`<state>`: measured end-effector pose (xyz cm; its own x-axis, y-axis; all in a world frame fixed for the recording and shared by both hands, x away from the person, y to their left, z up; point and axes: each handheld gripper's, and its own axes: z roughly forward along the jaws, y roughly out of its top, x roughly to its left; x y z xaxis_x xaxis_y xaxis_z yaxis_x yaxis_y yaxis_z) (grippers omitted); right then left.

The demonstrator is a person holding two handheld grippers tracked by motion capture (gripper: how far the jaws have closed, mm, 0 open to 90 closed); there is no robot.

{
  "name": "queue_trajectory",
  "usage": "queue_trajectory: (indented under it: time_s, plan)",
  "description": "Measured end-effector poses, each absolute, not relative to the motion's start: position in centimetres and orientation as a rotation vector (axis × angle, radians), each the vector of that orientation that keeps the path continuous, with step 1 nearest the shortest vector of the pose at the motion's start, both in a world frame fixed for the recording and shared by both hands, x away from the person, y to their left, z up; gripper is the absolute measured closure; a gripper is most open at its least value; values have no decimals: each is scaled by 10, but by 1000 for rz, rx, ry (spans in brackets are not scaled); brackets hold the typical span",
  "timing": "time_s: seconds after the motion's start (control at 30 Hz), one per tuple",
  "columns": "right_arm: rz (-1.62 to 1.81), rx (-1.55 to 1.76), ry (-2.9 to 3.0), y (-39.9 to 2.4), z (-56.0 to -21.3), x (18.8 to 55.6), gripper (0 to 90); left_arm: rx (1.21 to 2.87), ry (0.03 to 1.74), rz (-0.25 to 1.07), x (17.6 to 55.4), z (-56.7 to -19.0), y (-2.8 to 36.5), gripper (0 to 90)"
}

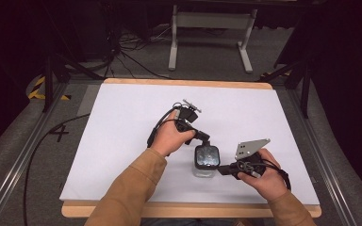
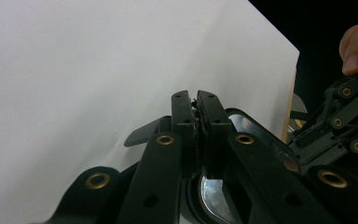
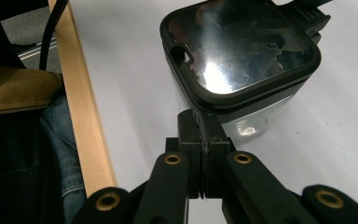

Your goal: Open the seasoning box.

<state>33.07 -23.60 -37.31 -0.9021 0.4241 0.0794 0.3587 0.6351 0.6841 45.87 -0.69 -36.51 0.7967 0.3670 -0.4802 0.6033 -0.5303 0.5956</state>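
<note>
Seen from the high view: two tan sleeves coming in at the near edge, a hand on each tool, and between them a small square container (image 1: 206,160) standing upright on the white worktop (image 1: 122,141), toward the near edge and a little right of centre. Beyond it, bare white sheet, then the wooden far rim.

Given by the right gripper view alone: the container close up, a clear-walled box (image 3: 242,60) with rounded corners under a black-rimmed lid, glossy and mirror-like with a bright glare patch, a small notch at one corner. Also there: the wooden edge strip of the worktop and a jeans-clad leg under the tan sleeve, off to the side.

Given by the left gripper view alone: the lid's shiny rim glimpsed under and behind the black arms, the other tool's linkage and a fingertip at the right edge, white sheet running off beyond.

Right tongs (image 3: 204,123): jaws pressed fully together, nothing between them, tips right against the lid's black rim at the container's near side. In the high view (image 1: 221,170), just right of the container.

Left tongs (image 2: 196,100): jaws likewise closed flat on each other, nothing gripped, sitting over the lid's edge; contact with it cannot be told. In the high view (image 1: 206,140), at the container's far side.
</note>
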Motion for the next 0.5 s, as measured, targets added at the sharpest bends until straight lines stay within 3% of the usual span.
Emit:
queue_trajectory:
  time_s: [0.2,0.3,0.5]
  plan:
    - [1151,660,2722,-236,-372,330,900,2188,710,-369,458,-365,-7,868]
    - [1179,654,2696,-236,-370,330,900,2190,706,-251,456,-361,-6,892]
    - [1196,661,2671,-237,-368,330,900,2150,672,-210,450,-349,3,860]
